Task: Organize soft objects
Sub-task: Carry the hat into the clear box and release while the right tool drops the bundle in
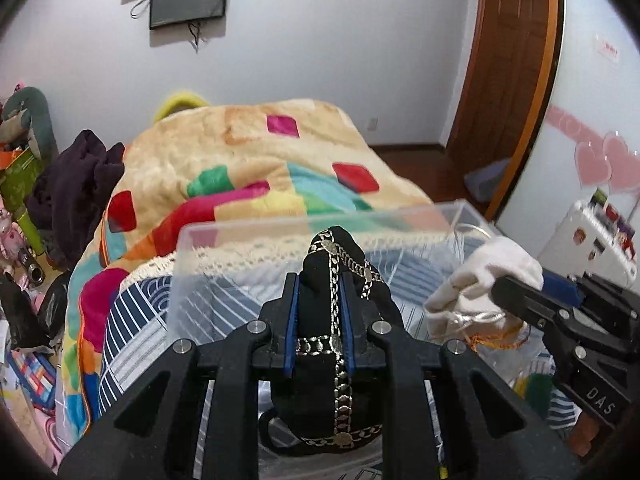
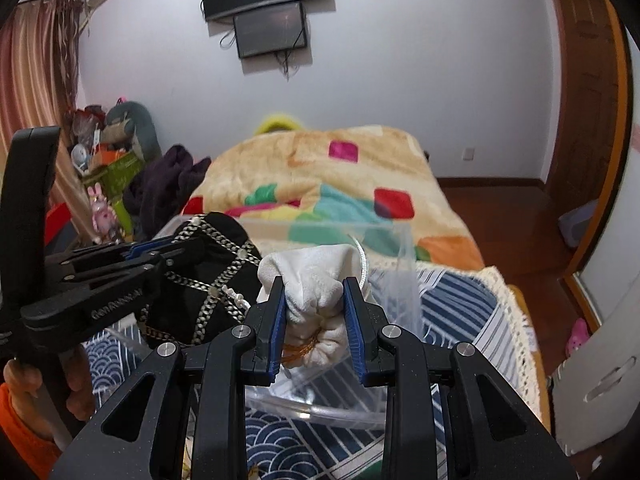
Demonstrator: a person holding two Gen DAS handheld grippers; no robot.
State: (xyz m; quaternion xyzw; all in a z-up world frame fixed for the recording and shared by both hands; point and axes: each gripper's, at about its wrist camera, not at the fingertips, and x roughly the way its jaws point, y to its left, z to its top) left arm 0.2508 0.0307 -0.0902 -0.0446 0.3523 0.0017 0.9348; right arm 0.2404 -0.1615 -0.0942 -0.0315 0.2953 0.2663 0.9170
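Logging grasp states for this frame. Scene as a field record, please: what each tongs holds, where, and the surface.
left tongs: shut on black chain pouch
right tongs: shut on white drawstring pouch
container: clear plastic bin, both pouches held over it
surface: blue patterned bedspread
behind: colourful blanket

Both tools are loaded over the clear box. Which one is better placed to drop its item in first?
Left, probably. The left tool holds the black chain-trimmed pouch squarely over the clear plastic box. The right tool holds the white pouch nearer the box's right wall.
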